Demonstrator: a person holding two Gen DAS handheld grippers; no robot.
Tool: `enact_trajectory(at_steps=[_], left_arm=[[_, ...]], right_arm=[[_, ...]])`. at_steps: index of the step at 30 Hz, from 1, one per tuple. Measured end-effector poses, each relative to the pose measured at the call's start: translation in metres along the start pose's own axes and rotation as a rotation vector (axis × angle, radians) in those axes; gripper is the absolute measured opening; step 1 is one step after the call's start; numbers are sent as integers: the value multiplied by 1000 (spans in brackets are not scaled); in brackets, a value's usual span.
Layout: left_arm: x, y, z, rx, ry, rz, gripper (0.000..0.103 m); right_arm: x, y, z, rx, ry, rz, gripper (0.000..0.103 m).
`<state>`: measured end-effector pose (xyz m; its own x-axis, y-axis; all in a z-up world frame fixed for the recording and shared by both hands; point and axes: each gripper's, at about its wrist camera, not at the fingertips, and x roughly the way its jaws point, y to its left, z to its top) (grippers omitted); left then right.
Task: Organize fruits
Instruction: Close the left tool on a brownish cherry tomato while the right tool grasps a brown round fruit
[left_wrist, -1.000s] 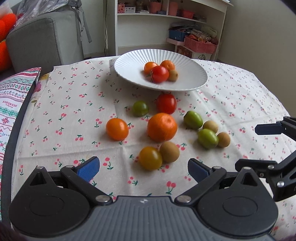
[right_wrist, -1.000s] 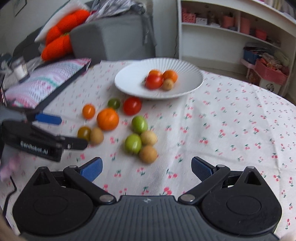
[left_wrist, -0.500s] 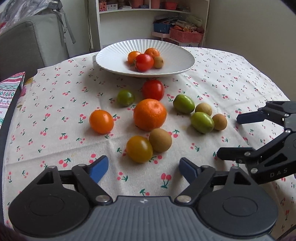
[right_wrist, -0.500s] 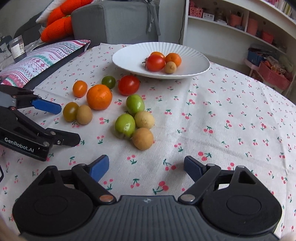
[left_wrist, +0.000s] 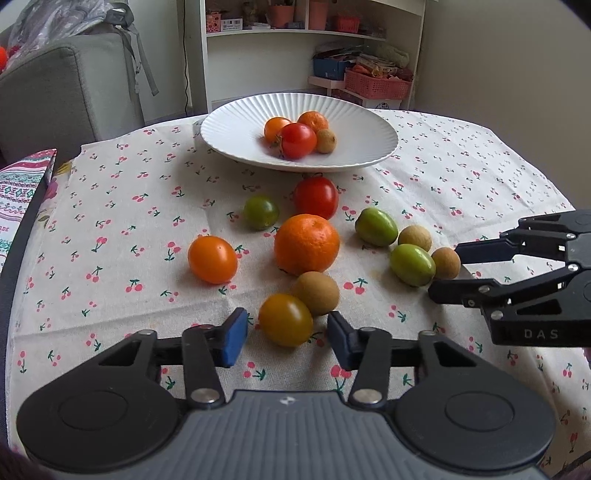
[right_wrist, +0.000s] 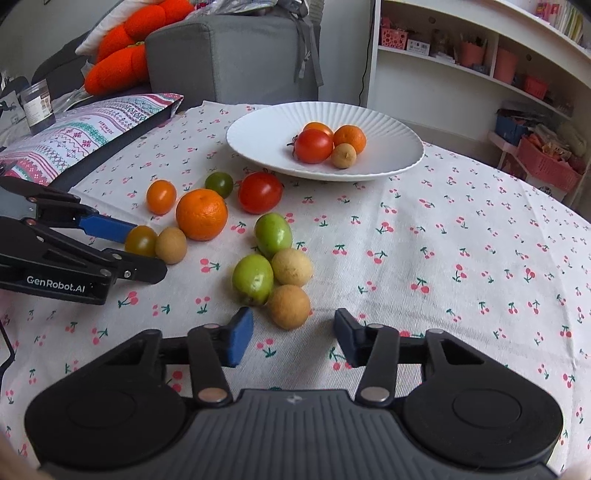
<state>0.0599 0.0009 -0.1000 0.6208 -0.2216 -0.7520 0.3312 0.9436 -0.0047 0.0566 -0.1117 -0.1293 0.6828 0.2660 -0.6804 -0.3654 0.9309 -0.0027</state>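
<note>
1. Fruit already gathered: four pieces sit together in the white plate (left_wrist: 229, 129) at the far side of the worktop (left_wrist: 461, 177): a red tomato (left_wrist: 297, 140), an orange tomato (left_wrist: 275, 127), a small mandarin (left_wrist: 314, 120) and a tan longan (left_wrist: 326, 140).
2. Fruit not yet gathered: ten pieces lie loose on the cherry-print cloth, all well short of the plate, so I judge the job under a third done.
3. Left cluster: a red tomato (left_wrist: 316, 196) just below the plate rim, a dark green tomato (left_wrist: 260, 212), a large mandarin (left_wrist: 306, 244), an orange tomato (left_wrist: 212, 259), a brown longan (left_wrist: 317, 292) and an amber tomato (left_wrist: 285, 319).
4. Right cluster: two green jujubes (right_wrist: 273, 234) and two pale longans (right_wrist: 291, 266) packed close together.
5. Left gripper (left_wrist: 286, 338): its fingers are closing with the amber tomato between the blue pads; a gap shows on both sides, so no grip yet.
6. Right gripper (right_wrist: 293, 336): its fingers are closing too, the nearest longan (right_wrist: 289, 305) lying just ahead of the tips, untouched.
7. Remaining work, as I read it: pinch these two, carry them to the plate, then repeat for the other eight.
</note>
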Motion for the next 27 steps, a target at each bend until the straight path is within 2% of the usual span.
enact_trajectory(at_steps=[5, 7, 8, 18, 27], left_arm=[[0, -2, 0, 13, -3, -14, 26], [0, -3, 1, 20, -2, -20, 17], [0, -4, 1, 23, -1, -21, 17], [-2, -1, 2, 18, 6, -20, 16], [-11, 3, 8, 3, -20, -29, 16]], right_arm=[[0, 1, 2, -6, -7, -3, 30], [0, 3, 3, -14, -7, 4, 25], [0, 3, 3, -18, -7, 7, 23], [-1, 4, 5, -25, 2, 13, 22], [-6, 2, 9, 4, -14, 33, 22]])
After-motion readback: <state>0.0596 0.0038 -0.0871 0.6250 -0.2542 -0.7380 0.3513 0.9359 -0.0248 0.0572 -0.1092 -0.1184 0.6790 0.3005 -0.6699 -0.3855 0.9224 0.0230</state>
